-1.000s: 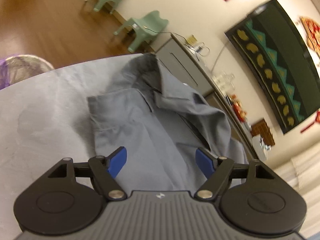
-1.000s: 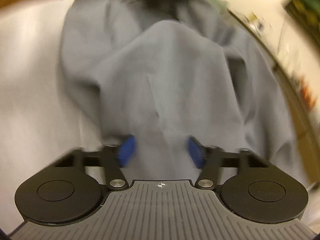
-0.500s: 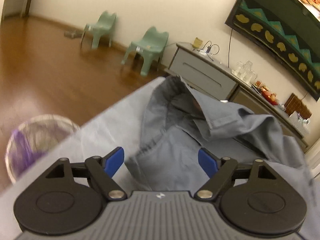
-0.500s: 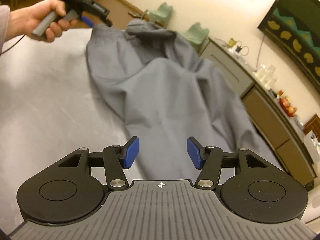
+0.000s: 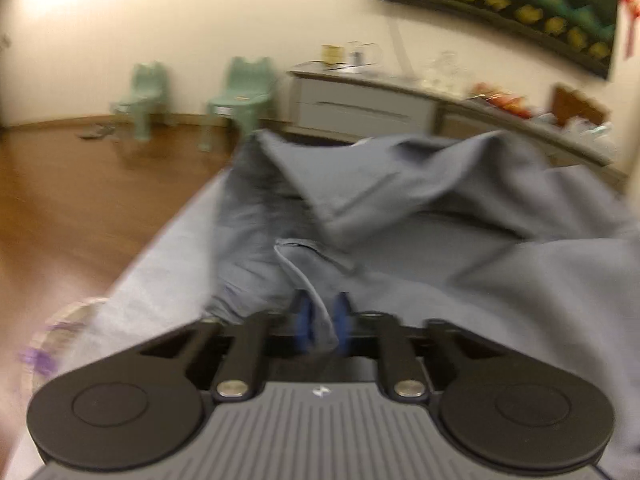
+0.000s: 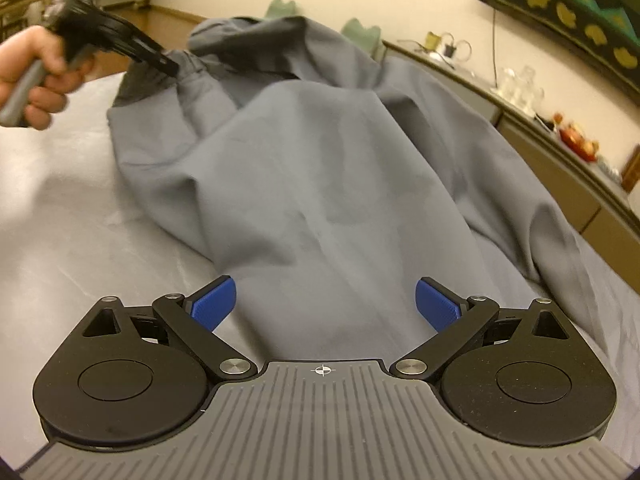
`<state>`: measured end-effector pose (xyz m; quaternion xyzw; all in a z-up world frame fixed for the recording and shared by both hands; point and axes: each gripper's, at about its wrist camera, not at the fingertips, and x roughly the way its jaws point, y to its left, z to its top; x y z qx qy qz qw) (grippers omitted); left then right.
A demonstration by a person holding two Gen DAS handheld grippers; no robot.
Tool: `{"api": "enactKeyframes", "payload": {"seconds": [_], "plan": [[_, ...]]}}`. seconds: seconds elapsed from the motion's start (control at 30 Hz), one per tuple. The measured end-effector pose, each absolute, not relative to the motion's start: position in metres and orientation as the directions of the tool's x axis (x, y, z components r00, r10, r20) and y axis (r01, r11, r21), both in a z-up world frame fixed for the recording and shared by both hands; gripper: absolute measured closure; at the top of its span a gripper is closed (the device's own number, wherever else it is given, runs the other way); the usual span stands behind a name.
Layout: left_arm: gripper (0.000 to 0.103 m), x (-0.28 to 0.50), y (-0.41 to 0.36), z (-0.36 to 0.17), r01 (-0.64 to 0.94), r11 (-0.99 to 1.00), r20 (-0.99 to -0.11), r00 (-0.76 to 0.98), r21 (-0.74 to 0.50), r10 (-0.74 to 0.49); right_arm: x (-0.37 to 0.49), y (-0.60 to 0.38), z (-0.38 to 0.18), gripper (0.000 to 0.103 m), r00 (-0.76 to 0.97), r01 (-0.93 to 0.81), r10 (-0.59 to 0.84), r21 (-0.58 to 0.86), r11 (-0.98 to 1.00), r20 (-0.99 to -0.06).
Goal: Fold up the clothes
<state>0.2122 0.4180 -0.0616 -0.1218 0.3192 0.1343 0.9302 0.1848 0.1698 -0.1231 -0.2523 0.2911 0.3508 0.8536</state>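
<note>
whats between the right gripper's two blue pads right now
In the right wrist view, the open right gripper has only the grey shirt lying flat between its pads, ungripped.

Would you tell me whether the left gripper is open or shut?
Shut: the left gripper pinches a hem of the grey shirt.

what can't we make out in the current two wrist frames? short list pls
- Left wrist view: motion blur smears the grey shirt; which part the left gripper pinches is unclear.
- Left wrist view: round purple object at the left edge is blurred, unidentifiable.
- Right wrist view: right gripper, jaws wide open, body hides the shirt's near hem.
- Right wrist view: sideboard items too small to name.
- Both views: sleeves buried in folds.
</note>
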Motion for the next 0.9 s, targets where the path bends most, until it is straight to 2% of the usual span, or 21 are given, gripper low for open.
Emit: {"api": "enactKeyframes", "payload": {"seconds": [0.13, 0.4, 0.53, 0.6, 0.63, 0.7, 0.8, 0.87, 0.9], "plan": [[0.1, 0.184, 0.421, -0.053, -0.258, 0.94, -0.586, 0.806, -0.223, 0.082, 0.192, 0.158, -0.127, 0.002, 0.6, -0.722, 0.43, -0.226, 0.654, -0.675], [0.098, 0.192, 0.412, -0.058, -0.311, 0.945, -0.61, 0.77, -0.103, 0.187, 0.204, 0.147, -0.139, 0.001, 0.61, -0.698, 0.386, -0.238, 0.676, -0.692], [0.078, 0.213, 0.414, -0.066, -0.38, 0.921, -0.617, 0.747, -0.088, 0.249, 0.203, 0.145, -0.143, 0.001, 0.615, -0.697, 0.372, -0.258, 0.669, -0.695], [0.081, 0.223, 0.414, -0.075, -0.393, 0.913, -0.633, 0.735, -0.107, 0.242, 0.204, 0.142, -0.143, 0.001, 0.621, -0.69, 0.357, -0.269, 0.672, -0.698], [0.102, 0.219, 0.414, -0.071, -0.381, 0.915, -0.619, 0.753, -0.131, 0.224, 0.205, 0.14, -0.143, 0.001, 0.623, -0.686, 0.35, -0.275, 0.673, -0.699], [0.102, 0.197, 0.413, -0.05, -0.319, 0.927, -0.547, 0.821, -0.198, 0.166, 0.207, 0.135, -0.142, 0.002, 0.629, -0.679, 0.329, -0.291, 0.674, -0.705], [0.102, 0.164, 0.412, -0.018, -0.214, 0.934, -0.423, 0.903, -0.286, 0.077, 0.211, 0.119, -0.141, 0.01, 0.627, -0.662, 0.282, -0.306, 0.684, -0.726], [0.102, 0.116, 0.439, -0.004, -0.177, 0.888, -0.293, 0.955, -0.424, 0.05, 0.218, 0.098, -0.141, 0.012, 0.629, -0.637, 0.257, -0.297, 0.712, -0.734], [0.102, 0.093, 0.458, -0.007, -0.181, 0.849, -0.255, 0.965, -0.496, 0.056, 0.221, 0.087, -0.141, 0.012, 0.633, -0.621, 0.247, -0.292, 0.727, -0.734]]}}
